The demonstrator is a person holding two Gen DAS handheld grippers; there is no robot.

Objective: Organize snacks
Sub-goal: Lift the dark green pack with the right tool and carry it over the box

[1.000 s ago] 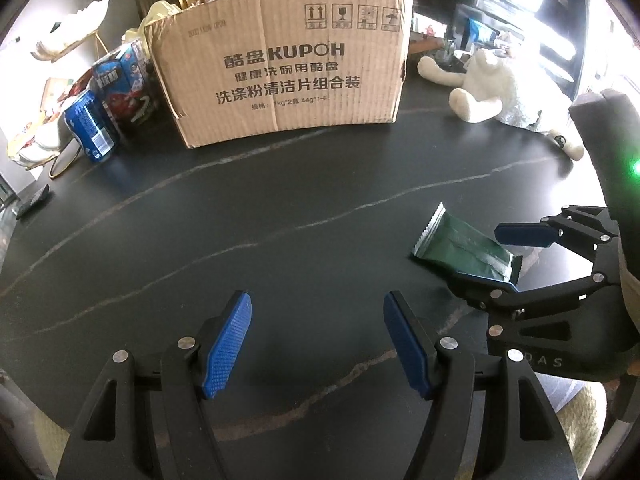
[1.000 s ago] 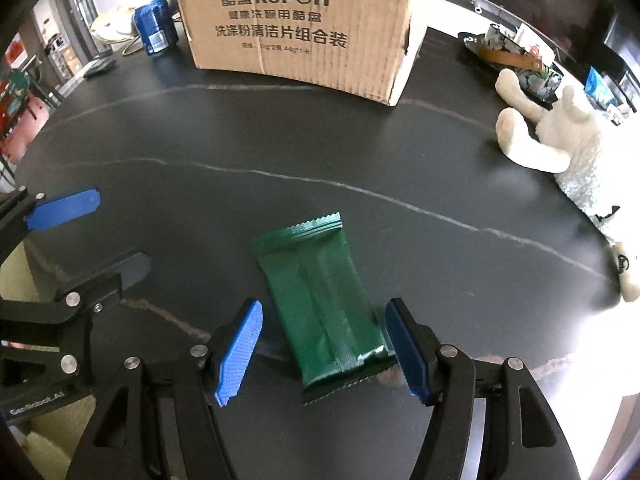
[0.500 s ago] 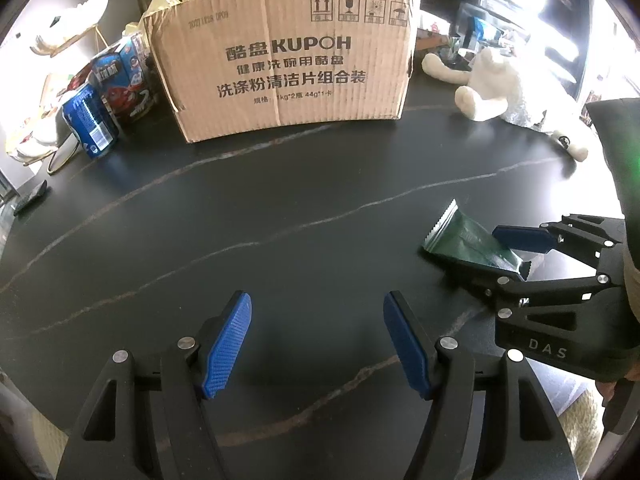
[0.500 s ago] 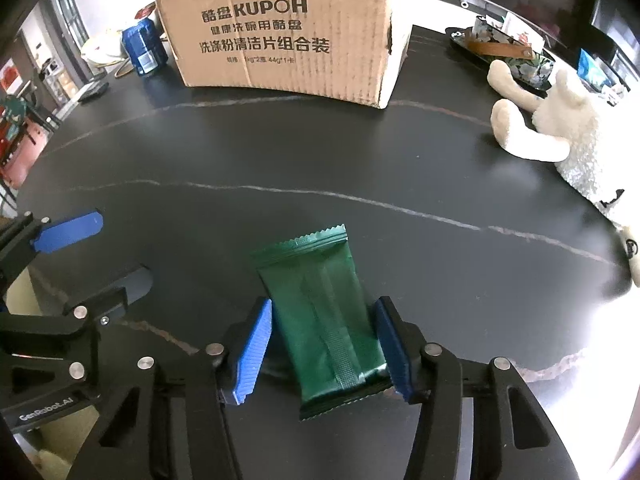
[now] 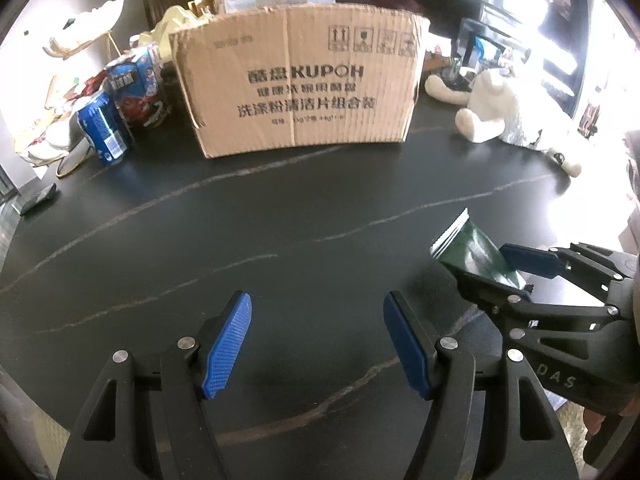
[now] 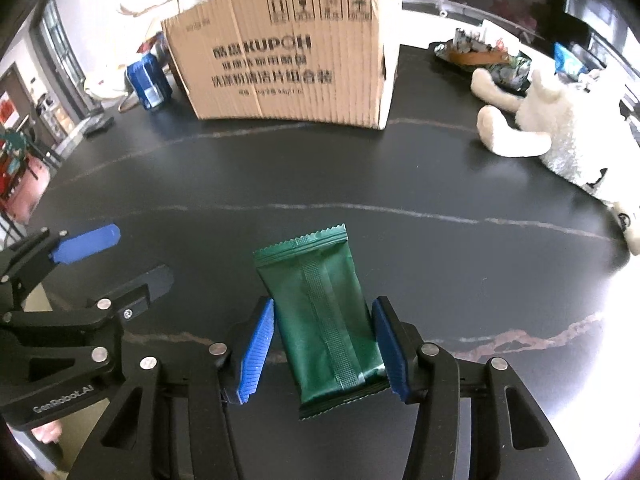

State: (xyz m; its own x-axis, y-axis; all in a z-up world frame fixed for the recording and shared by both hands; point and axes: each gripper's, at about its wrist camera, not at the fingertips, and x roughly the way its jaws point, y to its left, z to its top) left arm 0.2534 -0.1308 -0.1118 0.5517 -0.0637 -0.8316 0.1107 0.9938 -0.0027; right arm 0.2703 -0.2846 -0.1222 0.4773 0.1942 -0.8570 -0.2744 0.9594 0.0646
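We see the right gripper [image 6: 324, 344] clamping the green snack packet [image 6: 324, 320] at lower centre; its jaws have just been closing. The left gripper [image 5: 316, 344] stands half-open, empty. Upper centre: cardboard box [image 5: 296, 84] marked "KUPOH".

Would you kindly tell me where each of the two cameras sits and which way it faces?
Left wrist: on the left gripper, aimed down over the black table toward the cardboard box; its open fingers show.
Right wrist: on the right gripper, aimed likewise; its pads clamp the green snack packet.
Shared: box, packet, plush toy, each other's gripper.
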